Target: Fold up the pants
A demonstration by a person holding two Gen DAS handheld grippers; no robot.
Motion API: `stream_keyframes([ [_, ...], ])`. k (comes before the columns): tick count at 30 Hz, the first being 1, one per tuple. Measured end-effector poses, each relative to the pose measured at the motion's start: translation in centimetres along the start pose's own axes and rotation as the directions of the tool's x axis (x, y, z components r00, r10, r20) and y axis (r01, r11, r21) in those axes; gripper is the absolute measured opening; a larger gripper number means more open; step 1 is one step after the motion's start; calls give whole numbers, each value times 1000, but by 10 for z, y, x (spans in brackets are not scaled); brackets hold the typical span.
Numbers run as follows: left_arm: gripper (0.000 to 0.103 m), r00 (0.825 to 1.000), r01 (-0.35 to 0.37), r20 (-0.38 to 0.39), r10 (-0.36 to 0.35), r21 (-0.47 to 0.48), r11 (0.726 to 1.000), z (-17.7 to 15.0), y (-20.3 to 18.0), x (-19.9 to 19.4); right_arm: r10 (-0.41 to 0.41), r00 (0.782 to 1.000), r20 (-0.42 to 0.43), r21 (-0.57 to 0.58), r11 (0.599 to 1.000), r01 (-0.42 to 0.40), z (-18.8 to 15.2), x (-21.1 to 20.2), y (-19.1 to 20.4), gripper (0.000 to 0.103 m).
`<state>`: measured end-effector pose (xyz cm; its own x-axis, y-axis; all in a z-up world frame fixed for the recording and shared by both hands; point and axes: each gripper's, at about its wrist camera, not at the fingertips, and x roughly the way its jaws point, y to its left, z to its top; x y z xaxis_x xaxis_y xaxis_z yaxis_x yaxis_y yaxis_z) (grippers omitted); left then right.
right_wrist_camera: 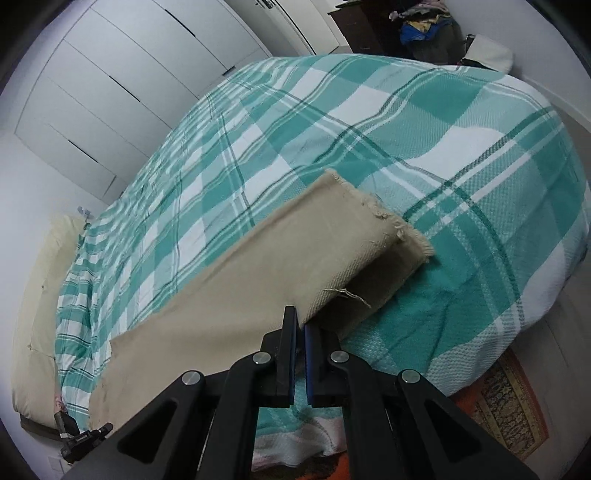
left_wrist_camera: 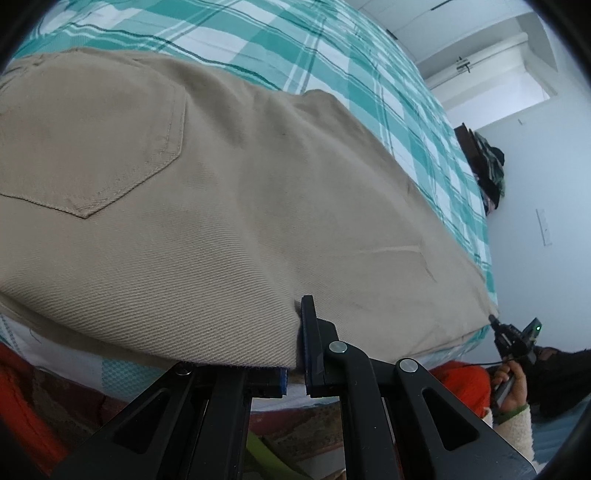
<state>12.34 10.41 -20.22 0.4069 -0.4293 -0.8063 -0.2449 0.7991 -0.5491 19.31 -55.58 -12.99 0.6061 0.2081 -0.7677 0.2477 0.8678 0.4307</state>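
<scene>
The left gripper at the bottom centre of its view is pinched on the near edge of the pants, cloth caught between its blue pads just below the seat, where a back pocket fills the left of the frame. The right gripper is likewise clamped on the pants, at the near edge of the leg close to the frayed hems, which lie in the middle of its view. The pants lie lengthwise along the near side of the bed, on a green and white checked cover; the legs appear already laid one on the other, since two hem layers show at the cuff. At the right edge of the left view the right gripper shows at the cuff corner, held by a hand in a pale fleece cuff. So the step in hand looks like the crosswise fold: both ends gripped along one long edge, the cuff end raised slightly off the cover. The next move likely calls for carrying the cuff end over toward the waist while the other gripper keeps its edge taut, so both layers travel together and the hems land square. The loose threads and the doubled cloth could slip apart if the pinch holds only the top layer. No containers are in view; clothes are heaped on dark furniture at the top right, too blurred to sort.
</scene>
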Motion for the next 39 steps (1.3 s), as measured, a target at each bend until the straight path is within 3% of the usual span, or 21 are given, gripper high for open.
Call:
stream_keyframes([
  [5, 5, 999, -35, -26, 36, 29, 999, 0, -3, 5, -34, 998, -50, 48, 998, 37, -7, 13, -13, 3],
  [9, 15, 997, -72, -38, 72, 18, 997, -1, -4, 4, -61, 997, -52, 28, 998, 62, -7, 13, -9, 5],
  [11, 37, 995, -92, -46, 93, 29, 995, -4, -7, -3, -88, 995, -41, 7, 996, 89, -8, 7, -5, 19],
  [12, 43, 994, -101, -40, 103, 45, 994, -9, -11, -12, -115, 993, -29, -2, 993, 115, -10, 1, -5, 42],
  [14, 73, 989, -149, -13, 150, 74, 986, -18, -15, -26, -151, 988, 16, -6, 989, 151, -14, -14, -8, 64],
  [15, 75, 979, -205, 24, 203, 98, 974, -27, -18, -38, -170, 984, 49, -4, 985, 171, -17, -24, -12, 64],
  [18, 75, 961, -266, 113, 252, 137, 954, -36, -24, -62, -291, 947, 137, 2, 956, 294, -19, -46, -24, 64],
  [20, 79, 944, -301, 187, 274, 141, 943, -30, -27, -73, -318, 926, 201, -23, 944, 329, -15, -57, -18, 64],
  [24, 85, 916, -334, 282, 284, 150, 931, 12, -34, -63, -257, 939, 227, -157, 942, 296, -2, -42, 22, 64],
  [26, 86, 901, -374, 304, 310, 178, 910, 28, -33, -43, -218, 957, 189, -245, 934, 261, 2, -21, 46, 64],
  [28, 86, 883, -438, 277, 379, 194, 878, 38, -25, -15, -228, 966, 119, -328, 910, 255, 1, 9, 62, 64],
  [31, 86, 874, -483, 170, 456, 199, 853, 32, -1, 24, -333, 943, 11, -391, 866, 311, -4, 52, 60, 64],
  [34, 89, 855, -513, 249, 456, 276, 812, 15, -1, 30, -334, 942, -36, -369, 880, 298, -4, 59, 52, 64],
  [39, 93, 866, -494, 239, 440, 267, 827, 21, 4, 33, -264, 963, -60, -306, 923, 234, -3, 56, 37, 67],
])
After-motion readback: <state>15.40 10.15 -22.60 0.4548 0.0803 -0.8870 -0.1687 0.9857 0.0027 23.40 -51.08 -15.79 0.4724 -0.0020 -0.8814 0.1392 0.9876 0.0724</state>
